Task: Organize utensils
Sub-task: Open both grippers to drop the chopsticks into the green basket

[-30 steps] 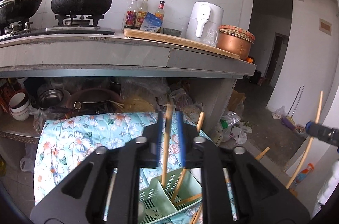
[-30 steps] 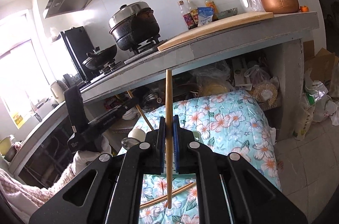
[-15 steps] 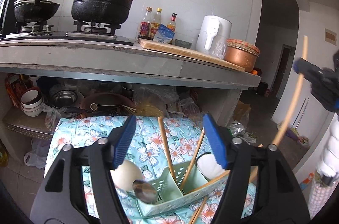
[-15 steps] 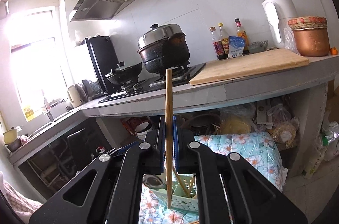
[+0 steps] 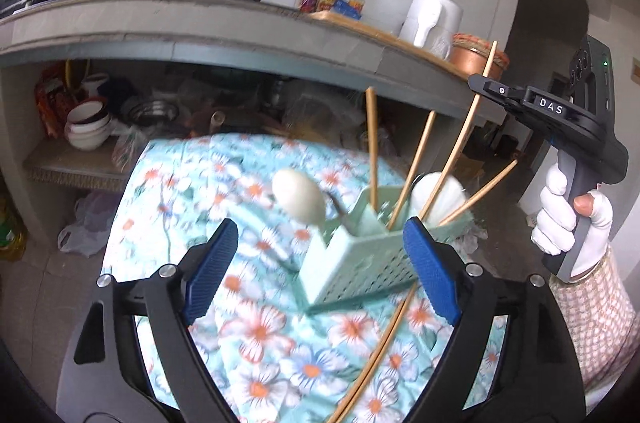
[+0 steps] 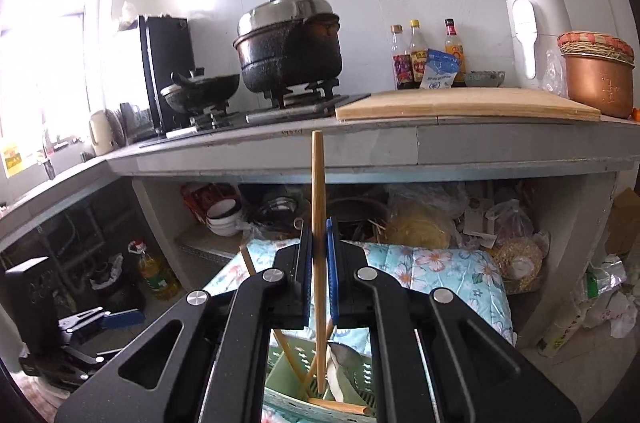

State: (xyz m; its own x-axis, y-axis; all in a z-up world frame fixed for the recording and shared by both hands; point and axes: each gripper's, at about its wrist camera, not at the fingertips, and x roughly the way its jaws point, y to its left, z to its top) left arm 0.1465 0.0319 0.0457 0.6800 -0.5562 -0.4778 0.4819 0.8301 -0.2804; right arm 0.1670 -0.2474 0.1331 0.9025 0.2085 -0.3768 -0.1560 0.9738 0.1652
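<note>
A pale green perforated utensil basket [image 5: 360, 259] sits on a floral cloth [image 5: 248, 335]. Several wooden chopsticks [image 5: 372, 147] and white spoons [image 5: 298, 197] stand in it. My left gripper [image 5: 320, 271] is open and empty, its blue pads either side of the basket, in front of it. My right gripper [image 6: 319, 247] is shut on one chopstick [image 6: 319, 207], held upright with its lower end down in the basket [image 6: 280, 395]. In the left wrist view the right gripper [image 5: 486, 85] holds that chopstick [image 5: 460, 143] above the basket's right side. Another chopstick [image 5: 376, 355] lies on the cloth.
A grey counter [image 6: 460, 143] behind holds a black pot [image 6: 290, 43], a wok [image 6: 200, 93], sauce bottles [image 6: 416, 57], a cutting board [image 6: 460, 103], a white kettle [image 6: 536, 35] and a copper pot [image 6: 598, 75]. Bowls and bags fill the shelf under it [image 5: 88, 123].
My left gripper let go of its chopstick, opened wide and drew back from the basket. My right gripper lowered its chopstick tip into the basket.
</note>
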